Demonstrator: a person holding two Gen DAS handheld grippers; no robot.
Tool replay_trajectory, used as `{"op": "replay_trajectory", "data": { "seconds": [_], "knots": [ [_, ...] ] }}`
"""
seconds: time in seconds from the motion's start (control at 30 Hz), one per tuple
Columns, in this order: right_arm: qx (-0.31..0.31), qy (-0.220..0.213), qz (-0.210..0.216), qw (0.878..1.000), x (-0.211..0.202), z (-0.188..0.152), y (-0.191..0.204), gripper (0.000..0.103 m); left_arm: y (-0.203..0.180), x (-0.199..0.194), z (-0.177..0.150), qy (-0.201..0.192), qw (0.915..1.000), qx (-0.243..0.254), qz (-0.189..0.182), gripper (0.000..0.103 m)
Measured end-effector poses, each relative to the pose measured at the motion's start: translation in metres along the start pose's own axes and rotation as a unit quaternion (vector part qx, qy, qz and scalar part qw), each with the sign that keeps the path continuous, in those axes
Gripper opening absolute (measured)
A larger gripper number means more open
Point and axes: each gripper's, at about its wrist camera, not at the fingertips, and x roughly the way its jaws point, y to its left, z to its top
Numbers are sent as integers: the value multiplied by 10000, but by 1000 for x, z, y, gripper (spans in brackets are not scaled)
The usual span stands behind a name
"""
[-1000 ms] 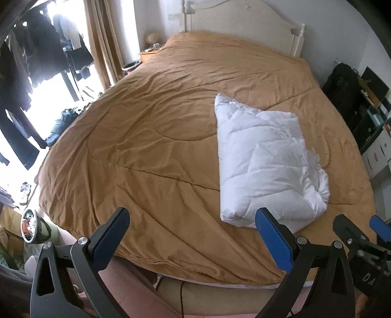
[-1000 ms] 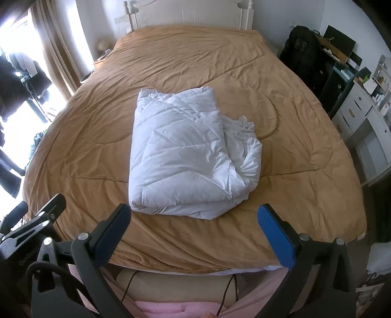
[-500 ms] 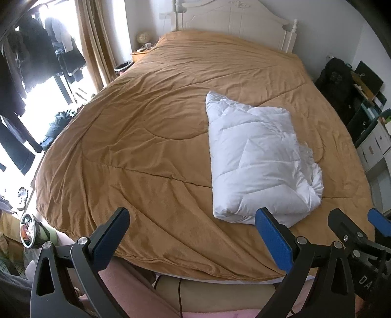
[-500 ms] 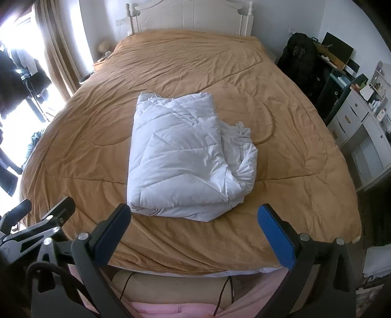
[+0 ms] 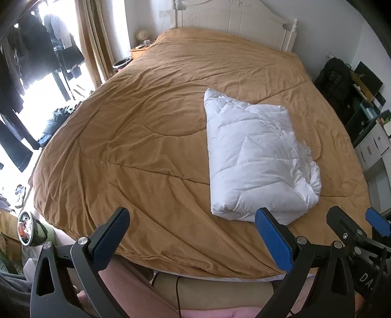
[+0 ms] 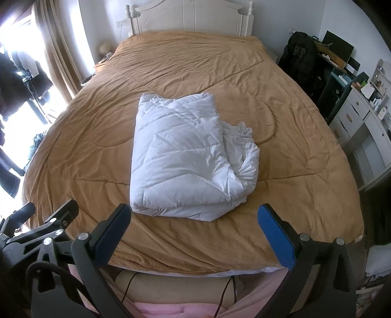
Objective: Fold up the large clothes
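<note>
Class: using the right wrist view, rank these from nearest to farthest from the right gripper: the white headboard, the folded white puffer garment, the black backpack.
1. Folded white puffer garment, straight ahead of the right gripper.
2. Black backpack, far right, beside the bed.
3. White headboard, at the bed's far end.

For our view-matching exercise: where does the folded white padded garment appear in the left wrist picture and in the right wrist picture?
Left wrist view: folded white garment lies right of centre on the tan bedspread.
Right wrist view: it lies near centre, just beyond the open tool fingers.
Shared landmark: the white headboard, top of both.
</note>
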Motion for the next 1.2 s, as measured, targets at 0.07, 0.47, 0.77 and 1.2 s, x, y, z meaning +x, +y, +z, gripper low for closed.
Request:
{"op": "replay_trajectory", "data": {
  "seconds": [0.07,0.47,0.77,1.2],
  "knots": [
    [4,-3,8,10000,0,0,0,103,1,1,0,16,10000,-11,-5,102],
    [1,19,-8,10000,1,-1,0,103,1,4,-3,108,9999,-28,-17,102],
    [-8,22,-11,10000,1,-1,0,103,3,8,-2,144,9999,-12,-17,102],
    [34,59,3,10000,2,-2,0,103,1,11,-4,189,9998,-31,-33,102]
  ]
}}
